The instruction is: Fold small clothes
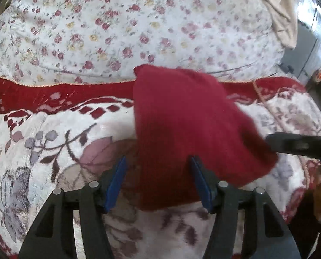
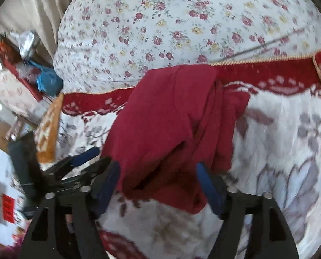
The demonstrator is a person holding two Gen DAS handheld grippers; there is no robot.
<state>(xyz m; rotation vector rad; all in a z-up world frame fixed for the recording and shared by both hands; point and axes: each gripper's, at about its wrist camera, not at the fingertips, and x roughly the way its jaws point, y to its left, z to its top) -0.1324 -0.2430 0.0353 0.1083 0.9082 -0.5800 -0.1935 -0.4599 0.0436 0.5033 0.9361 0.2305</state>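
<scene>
A small dark red knit garment [image 1: 188, 129] lies folded on a white blanket with red border and floral pattern [image 1: 59, 133]. My left gripper [image 1: 157, 164] is open, its blue pads [image 1: 115, 183] straddling the garment's near edge. In the right wrist view the same garment [image 2: 167, 127] lies bunched with folds on its right side. My right gripper [image 2: 158, 170] is open just over its near edge. The left gripper [image 2: 82, 157] shows at the left of that view, and the right gripper's dark body [image 1: 296, 144] shows at the right edge of the left wrist view.
A white duvet with small roses [image 1: 128, 28] rises behind the blanket. Beige curtain [image 2: 30, 2] and cluttered items, a blue bag [image 2: 48, 79] and an orange patterned cloth [image 2: 48, 129], lie off the bed's side.
</scene>
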